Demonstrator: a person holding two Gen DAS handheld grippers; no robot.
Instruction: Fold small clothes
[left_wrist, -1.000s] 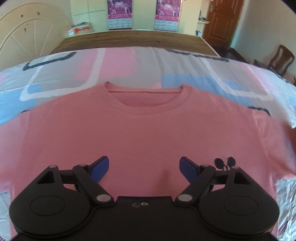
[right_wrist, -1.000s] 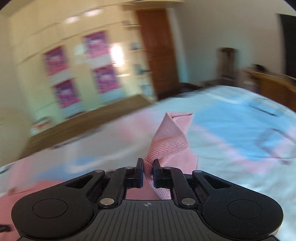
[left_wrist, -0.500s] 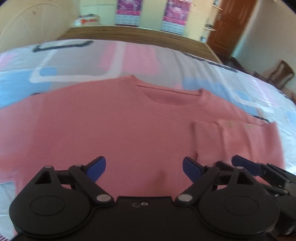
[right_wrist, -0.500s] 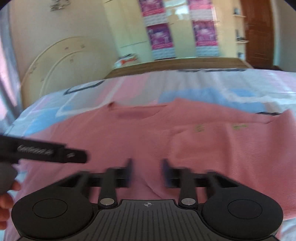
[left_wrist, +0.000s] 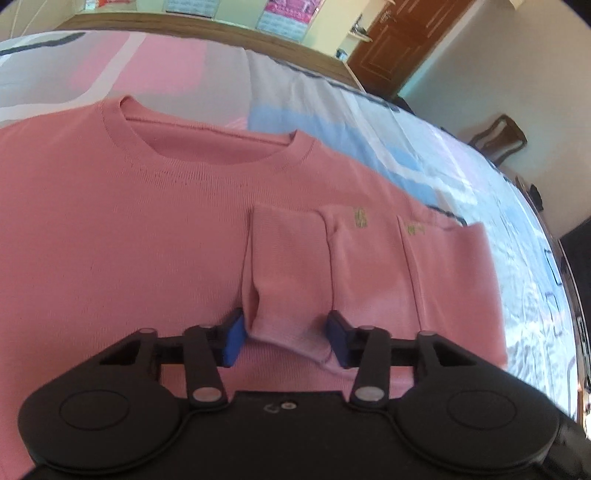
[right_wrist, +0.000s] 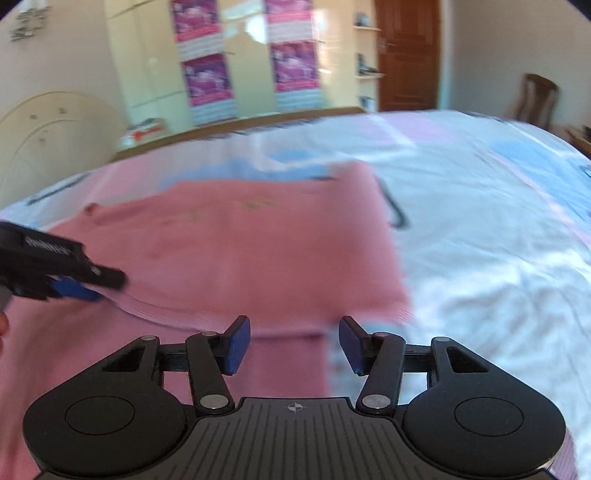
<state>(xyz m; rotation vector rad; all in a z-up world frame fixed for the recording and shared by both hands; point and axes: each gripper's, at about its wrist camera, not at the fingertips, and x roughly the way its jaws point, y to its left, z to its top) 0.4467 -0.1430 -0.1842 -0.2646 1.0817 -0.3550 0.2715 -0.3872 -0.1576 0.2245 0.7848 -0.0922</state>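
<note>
On the bed (left_wrist: 461, 155), spread flat over a sheet (right_wrist: 480, 206) of pink, blue and white blocks, lies my pink knit sweater (left_wrist: 129, 229), front up. Its neck (left_wrist: 207, 144) points away from me toward the wooden footboard (left_wrist: 207, 27), and the hem runs under my tools, so the body's long axis goes from me to the far end of the bed. One sleeve (left_wrist: 369, 280) is already folded in across the chest, lying crosswise on my right, its cuff (left_wrist: 286, 295) nearest the middle. My left gripper (left_wrist: 286, 339) has just been closing its jaws around that cuff; the cloth bunches up between the blue pads, which touch it on both sides, so I judge it pinched. My right gripper (right_wrist: 293, 343) hangs just above the sweater's right edge, jaws apart and holding nothing. The knit looks light, soft and floppy; I expect it to sag and drag, not slide. I judge the ribbed cuff, the hem and the shoulder seams the firmest places to pinch. The right-hand view is blurred, so fine detail there is uncertain.
</note>
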